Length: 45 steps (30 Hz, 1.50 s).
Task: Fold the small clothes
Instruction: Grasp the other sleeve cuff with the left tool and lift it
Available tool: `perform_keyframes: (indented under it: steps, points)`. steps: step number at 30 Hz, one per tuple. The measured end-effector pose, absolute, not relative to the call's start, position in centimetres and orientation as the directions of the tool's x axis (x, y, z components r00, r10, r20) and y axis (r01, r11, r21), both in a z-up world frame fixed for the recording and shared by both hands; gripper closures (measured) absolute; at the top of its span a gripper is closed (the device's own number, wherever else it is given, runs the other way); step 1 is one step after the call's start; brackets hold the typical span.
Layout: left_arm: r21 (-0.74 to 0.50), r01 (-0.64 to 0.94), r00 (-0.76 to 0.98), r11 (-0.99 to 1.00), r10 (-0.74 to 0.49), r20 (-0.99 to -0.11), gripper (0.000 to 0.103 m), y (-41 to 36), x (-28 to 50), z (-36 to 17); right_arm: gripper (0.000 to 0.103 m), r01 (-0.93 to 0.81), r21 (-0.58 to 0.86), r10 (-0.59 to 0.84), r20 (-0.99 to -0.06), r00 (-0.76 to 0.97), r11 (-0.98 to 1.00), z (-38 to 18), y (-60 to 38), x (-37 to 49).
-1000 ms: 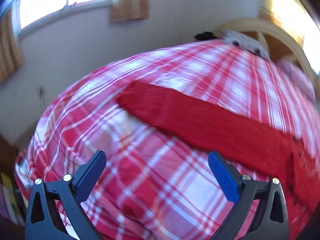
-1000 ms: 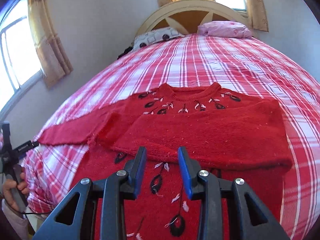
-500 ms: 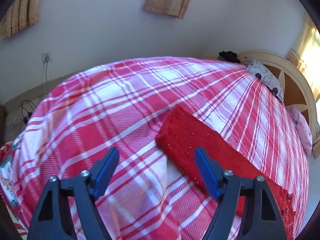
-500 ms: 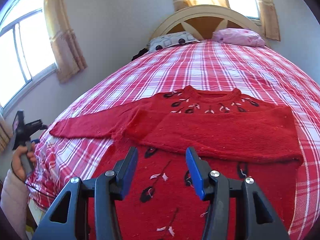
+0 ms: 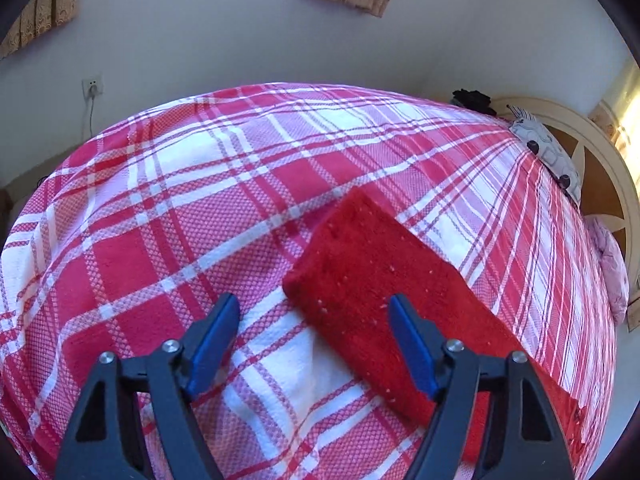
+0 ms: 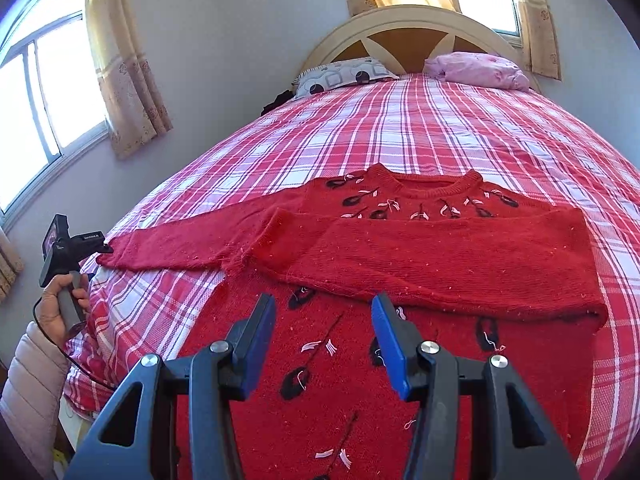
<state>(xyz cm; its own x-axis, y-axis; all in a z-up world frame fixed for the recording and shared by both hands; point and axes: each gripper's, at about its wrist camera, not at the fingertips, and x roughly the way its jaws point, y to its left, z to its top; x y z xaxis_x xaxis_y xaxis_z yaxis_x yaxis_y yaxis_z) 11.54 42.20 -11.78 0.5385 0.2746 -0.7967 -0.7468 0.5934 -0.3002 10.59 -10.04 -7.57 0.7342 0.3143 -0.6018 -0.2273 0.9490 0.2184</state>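
Observation:
A red knit sweater (image 6: 400, 264) with black and white embroidery lies flat on the plaid bed. Its right sleeve is folded across the chest; its left sleeve (image 6: 176, 248) stretches out to the left. In the left wrist view the cuff end of that sleeve (image 5: 360, 264) lies just ahead of my left gripper (image 5: 314, 320), which is open and empty above it. My right gripper (image 6: 324, 320) is open and empty over the sweater's lower body. The left gripper also shows in the right wrist view (image 6: 60, 248), held in a hand at the sleeve's cuff.
The red-and-white plaid bedspread (image 6: 440, 128) covers the bed. A patterned pillow (image 6: 340, 76) and a pink bundle (image 6: 476, 68) lie by the headboard (image 6: 404, 32). A wall outlet (image 5: 93, 87) sits beyond the bed's left edge. Curtained windows line the walls.
My left gripper has swung round and closed in on the sleeve cuff, which now lies between its fingers. My right gripper has opened wider and drawn back over the sweater's body.

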Motion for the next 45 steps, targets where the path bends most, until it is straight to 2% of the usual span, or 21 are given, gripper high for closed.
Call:
perform_keyframes:
  steps: [2, 4, 5, 7, 14, 18, 24, 31, 36, 42, 45]
  points:
    - [-0.280, -0.762, 0.525, 0.584, 0.304, -0.795, 0.043, 42.2, 11.4, -11.8, 0.052, -0.224, 0.227, 0.317, -0.602, 0.733, 0.948, -7.6, -10.0, 10.6]
    - [-0.280, -0.766, 0.529, 0.579, 0.319, -0.786, 0.061, 42.3, 11.1, -11.8, 0.052, -0.222, 0.233, 0.320, -0.602, 0.731, 0.947, -7.6, -10.1, 10.7]
    - [-0.280, -0.766, 0.529, 0.578, 0.320, -0.786, 0.066, 42.4, 11.0, -11.8, 0.052, -0.220, 0.234, 0.319, -0.603, 0.731, 0.947, -7.6, -10.2, 10.6]
    - [-0.292, -0.752, 0.541, 0.591, 0.301, -0.785, 0.088, 42.7, 11.1, -11.7, 0.052, -0.216, 0.235, 0.316, -0.603, 0.733, 0.948, -7.6, -10.3, 10.6]
    - [-0.307, -0.711, 0.581, 0.633, 0.283, -0.763, 0.091, 41.2, 11.9, -9.6, 0.052, -0.161, 0.270, 0.296, -0.600, 0.743, 0.949, -7.7, -12.0, 10.4]
    - [-0.294, -0.641, 0.636, 0.709, 0.275, -0.721, 0.092, 37.1, 12.9, -6.8, 0.052, -0.115, 0.281, 0.268, -0.600, 0.754, 0.953, -7.6, -13.6, 10.3]
    - [-0.278, -0.379, 0.768, 0.883, 0.133, -0.626, 0.092, 25.0, 15.0, -2.1, 0.052, -0.051, 0.325, 0.246, -0.596, 0.765, 0.944, -7.8, -16.5, 10.3]
    - [-0.213, 0.033, 0.816, 0.977, -0.149, -0.559, 0.092, 7.5, 15.4, -0.2, 0.052, -0.013, 0.343, 0.225, -0.587, 0.778, 0.939, -7.7, -18.6, 9.7]
    - [-0.223, 0.208, 0.738, 0.952, -0.303, -0.603, 0.091, -0.9, 15.6, -3.0, 0.052, 0.022, 0.353, 0.206, -0.594, 0.778, 0.935, -8.1, -20.6, 9.4]
    - [-0.194, 0.281, 0.654, 0.940, -0.335, -0.678, 0.091, -5.3, 15.3, -7.0, 0.051, 0.060, 0.371, 0.194, -0.608, 0.770, 0.927, -9.1, -22.5, 9.0]
    - [-0.242, 0.269, 0.600, 0.932, -0.359, -0.715, 0.087, -4.5, 14.2, -8.0, 0.051, 0.067, 0.397, 0.205, -0.603, 0.771, 0.915, -9.2, -23.2, 8.9]
